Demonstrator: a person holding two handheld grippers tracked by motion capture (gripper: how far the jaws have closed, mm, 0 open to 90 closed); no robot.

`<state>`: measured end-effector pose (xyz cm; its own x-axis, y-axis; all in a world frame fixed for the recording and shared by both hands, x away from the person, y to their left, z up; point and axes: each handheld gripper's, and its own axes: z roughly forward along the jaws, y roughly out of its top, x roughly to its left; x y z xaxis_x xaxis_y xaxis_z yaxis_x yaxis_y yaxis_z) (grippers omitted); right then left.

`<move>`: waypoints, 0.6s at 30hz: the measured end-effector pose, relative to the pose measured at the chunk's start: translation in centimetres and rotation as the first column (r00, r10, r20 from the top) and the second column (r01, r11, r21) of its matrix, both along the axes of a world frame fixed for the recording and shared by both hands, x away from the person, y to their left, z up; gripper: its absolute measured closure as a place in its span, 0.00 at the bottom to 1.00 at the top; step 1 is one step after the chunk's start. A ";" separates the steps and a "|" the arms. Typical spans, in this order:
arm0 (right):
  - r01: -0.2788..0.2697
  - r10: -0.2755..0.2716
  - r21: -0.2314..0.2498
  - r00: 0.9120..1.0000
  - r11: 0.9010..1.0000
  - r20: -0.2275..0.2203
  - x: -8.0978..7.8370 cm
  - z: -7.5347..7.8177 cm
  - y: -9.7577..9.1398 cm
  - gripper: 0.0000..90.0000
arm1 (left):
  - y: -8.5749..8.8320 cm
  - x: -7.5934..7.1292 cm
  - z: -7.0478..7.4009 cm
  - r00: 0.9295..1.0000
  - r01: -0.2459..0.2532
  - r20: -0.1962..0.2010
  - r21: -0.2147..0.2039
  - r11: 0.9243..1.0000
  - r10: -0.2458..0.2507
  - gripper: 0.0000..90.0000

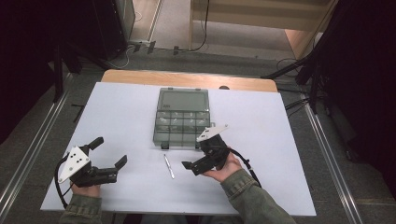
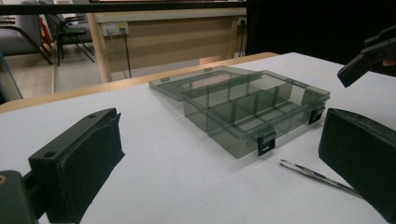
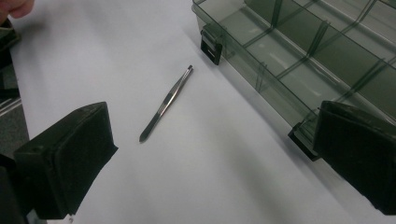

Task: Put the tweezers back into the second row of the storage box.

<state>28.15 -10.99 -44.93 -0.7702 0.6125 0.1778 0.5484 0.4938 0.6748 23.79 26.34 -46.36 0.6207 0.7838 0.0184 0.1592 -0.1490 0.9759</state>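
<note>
The high view looks forward and steeply down from above the person's side of the counter [image 1: 116, 107], far enough back to take in the whole white top, the floor around it and both forearms at the bottom edge. The left gripper view sits low, just above the white top, looking nearly level across it between its own black fingers [image 2: 77, 161] toward the open smoked box [image 2: 254, 109] at middle range. The right gripper view looks down from close over the top; all three share the tweezers [image 3: 166, 103] and the box's latched front edge.
</note>
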 end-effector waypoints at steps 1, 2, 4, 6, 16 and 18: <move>0.000 0.000 0.000 1.000 1.000 0.000 0.0 0.0 0.0 0.00 | 0.0 0.0 0.0 1.000 0.000 0.000 0.000 1.000 0.000 0.00; 0.004 -0.004 -0.015 1.000 1.000 -0.003 0.1 0.1 0.5 0.00 | 0.0 0.0 0.0 1.000 -0.001 0.000 0.000 1.000 0.001 0.00; 0.004 -0.004 -0.016 1.000 1.000 -0.005 0.2 0.2 0.7 0.00 | 0.0 0.0 0.0 1.000 -0.002 0.000 0.000 1.000 0.002 0.00; -0.007 0.006 -0.027 1.000 1.000 -0.014 0.4 0.3 1.4 0.00 | 0.0 0.0 0.0 1.000 -0.001 -0.001 -0.002 1.000 0.001 0.00; -0.027 0.020 -0.108 0.997 0.994 -0.073 0.9 -0.4 3.6 0.00 | -0.1 0.0 -0.2 1.000 0.001 -0.014 0.002 1.000 -0.001 0.00; -0.027 0.015 -0.135 0.995 0.990 -0.094 1.1 -0.6 4.2 0.00 | -0.1 -0.1 -0.2 1.000 0.003 -0.016 0.008 1.000 -0.003 0.00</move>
